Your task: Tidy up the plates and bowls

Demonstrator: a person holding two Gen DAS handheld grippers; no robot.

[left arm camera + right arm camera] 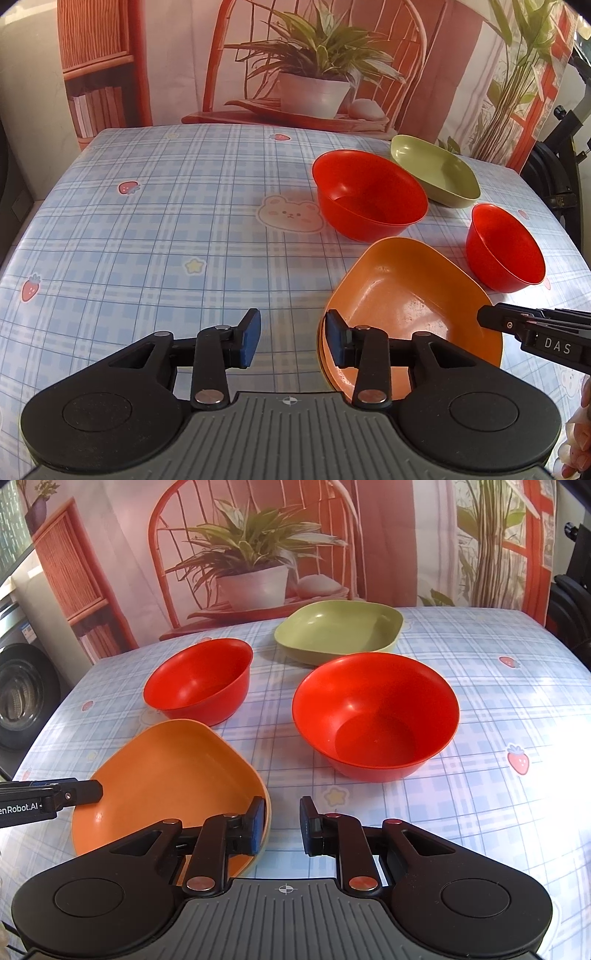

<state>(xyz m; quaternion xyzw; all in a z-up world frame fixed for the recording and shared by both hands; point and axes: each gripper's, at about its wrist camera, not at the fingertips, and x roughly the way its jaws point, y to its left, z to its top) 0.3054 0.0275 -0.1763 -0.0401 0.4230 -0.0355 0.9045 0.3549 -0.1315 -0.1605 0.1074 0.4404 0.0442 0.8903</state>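
An orange plate (402, 302) lies near the front of the table; it also shows in the right wrist view (177, 775). Behind it stand a red bowl (369, 195), a second red bowl (502, 251) and a green plate (436, 173). In the right wrist view the two red bowls (376, 712) (199, 679) stand in front of the green plate (340, 631). My left gripper (293, 338) is open, its right finger over the orange plate's left rim. My right gripper (282, 823) is open, its left finger over the plate's right rim.
The table has a blue plaid cloth (166, 229) with strawberry and bear prints. A printed backdrop (295, 66) of a chair and plants hangs behind the table. A washing machine (22, 686) stands at the left of the right wrist view.
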